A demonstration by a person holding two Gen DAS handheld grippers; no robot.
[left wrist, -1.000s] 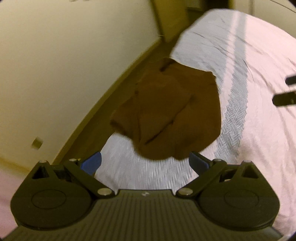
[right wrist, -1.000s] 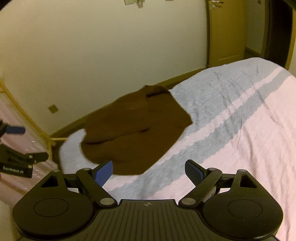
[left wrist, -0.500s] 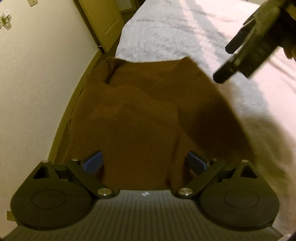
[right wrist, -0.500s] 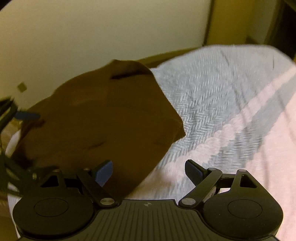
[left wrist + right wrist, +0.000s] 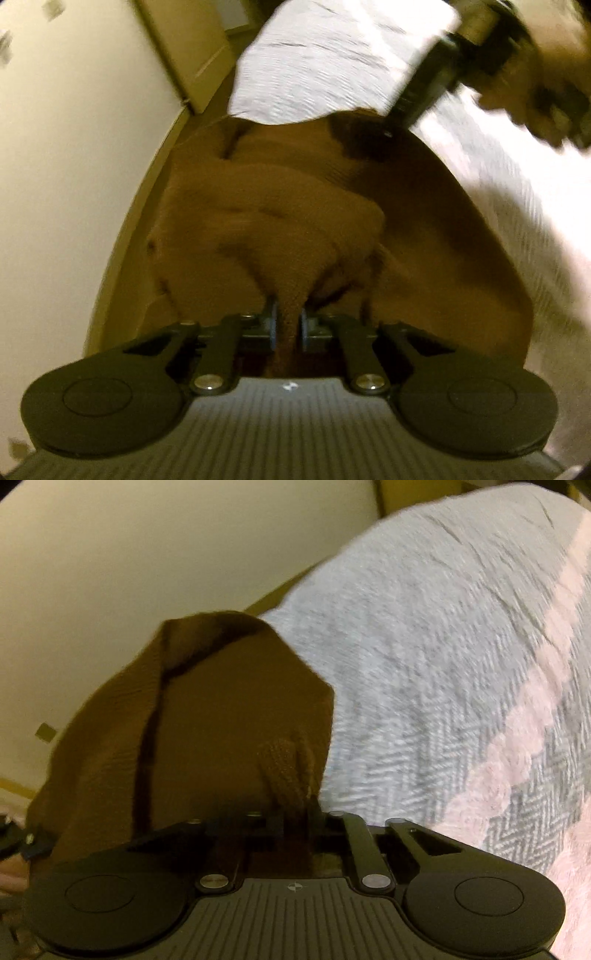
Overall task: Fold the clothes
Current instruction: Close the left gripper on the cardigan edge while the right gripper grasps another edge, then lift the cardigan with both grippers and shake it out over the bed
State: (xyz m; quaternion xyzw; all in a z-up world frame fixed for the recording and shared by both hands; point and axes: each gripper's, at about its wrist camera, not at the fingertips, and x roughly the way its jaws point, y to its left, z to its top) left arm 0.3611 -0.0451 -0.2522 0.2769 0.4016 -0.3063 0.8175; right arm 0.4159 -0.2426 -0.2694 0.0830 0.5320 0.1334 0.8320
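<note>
A brown knitted garment (image 5: 280,206) lies bunched at the corner of a bed. My left gripper (image 5: 287,328) is shut on a pinched fold of its near edge. In the right wrist view the same brown garment (image 5: 207,716) fills the left half, and my right gripper (image 5: 297,819) is shut on a bunched bit of its edge. The other gripper (image 5: 417,88), held by a hand (image 5: 532,70), shows at the top right of the left wrist view, down at the garment's far edge.
The bed cover (image 5: 443,657) is grey-white herringbone with a pale pink scalloped stripe (image 5: 524,738). A cream wall (image 5: 74,166) and a strip of floor run close along the bed's side, with a door (image 5: 184,48) behind.
Both grippers moved down onto the garment and went from open to shut on its edges. The cloth now bunches up between each pair of fingers.
</note>
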